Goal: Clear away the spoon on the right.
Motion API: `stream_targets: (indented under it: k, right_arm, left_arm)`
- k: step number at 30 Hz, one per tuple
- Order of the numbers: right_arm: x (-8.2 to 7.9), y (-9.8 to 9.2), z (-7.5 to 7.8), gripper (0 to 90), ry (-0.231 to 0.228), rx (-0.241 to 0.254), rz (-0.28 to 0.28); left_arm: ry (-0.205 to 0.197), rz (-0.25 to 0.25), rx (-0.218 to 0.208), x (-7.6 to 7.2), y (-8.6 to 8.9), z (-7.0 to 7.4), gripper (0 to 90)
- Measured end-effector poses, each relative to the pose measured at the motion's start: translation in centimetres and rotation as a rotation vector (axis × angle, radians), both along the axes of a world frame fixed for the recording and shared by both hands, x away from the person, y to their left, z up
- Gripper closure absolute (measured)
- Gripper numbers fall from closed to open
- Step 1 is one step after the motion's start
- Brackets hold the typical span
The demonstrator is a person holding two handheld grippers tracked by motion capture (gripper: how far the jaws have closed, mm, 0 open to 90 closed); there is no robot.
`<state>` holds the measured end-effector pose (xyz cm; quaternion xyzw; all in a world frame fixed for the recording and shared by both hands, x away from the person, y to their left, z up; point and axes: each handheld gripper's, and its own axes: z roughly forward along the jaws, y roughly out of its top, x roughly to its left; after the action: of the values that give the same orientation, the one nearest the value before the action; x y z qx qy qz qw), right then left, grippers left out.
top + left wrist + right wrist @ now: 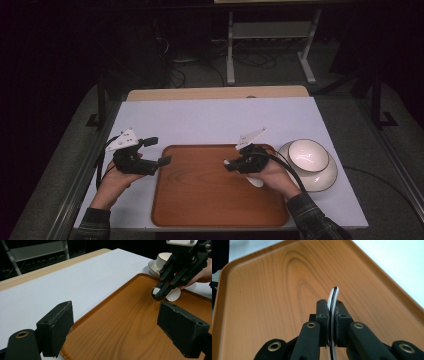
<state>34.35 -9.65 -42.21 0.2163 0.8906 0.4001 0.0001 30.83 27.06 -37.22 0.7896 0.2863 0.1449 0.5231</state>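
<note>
Surface: white table [210,120] with a wooden tray [200,200] at its near edge.
Left gripper [159,151]: jaws wide apart, nothing between them, at the tray's left rim.
Right gripper [228,164]: jaws clamped on a white spoon [173,294], low over the tray's right side.
Far right: bowl [307,156] on a saucer [325,184].

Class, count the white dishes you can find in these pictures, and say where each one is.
3. A bowl sits on a saucer on the table, right of the wooden tray. A smaller white dish is clamped in the right hand-held gripper over the tray. More could be hidden.
</note>
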Motion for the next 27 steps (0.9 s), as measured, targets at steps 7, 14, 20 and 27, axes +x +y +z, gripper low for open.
stream_targets:
  k: [7,14,20,27]
  right_arm:
    - [0.1,0.4,-0.4,81.8,0.004,-0.013,0.013]
    - [0.2,0.8,-1.0,79.7,0.009,-0.040,0.024]
    - [0.2,1.2,-1.6,77.3,0.006,-0.064,0.029]
    - [0.1,1.4,-1.9,74.4,0.002,-0.080,0.036]
  left_arm:
    - [0.000,-0.002,0.002,0.0,0.0,0.0,13.1]
    - [0.002,-0.004,0.004,0.0,-0.1,-0.1,13.2]
    - [0.002,-0.006,0.004,0.0,-0.2,-0.1,13.2]
    - [0.005,-0.005,0.005,0.0,-0.1,-0.1,13.2]
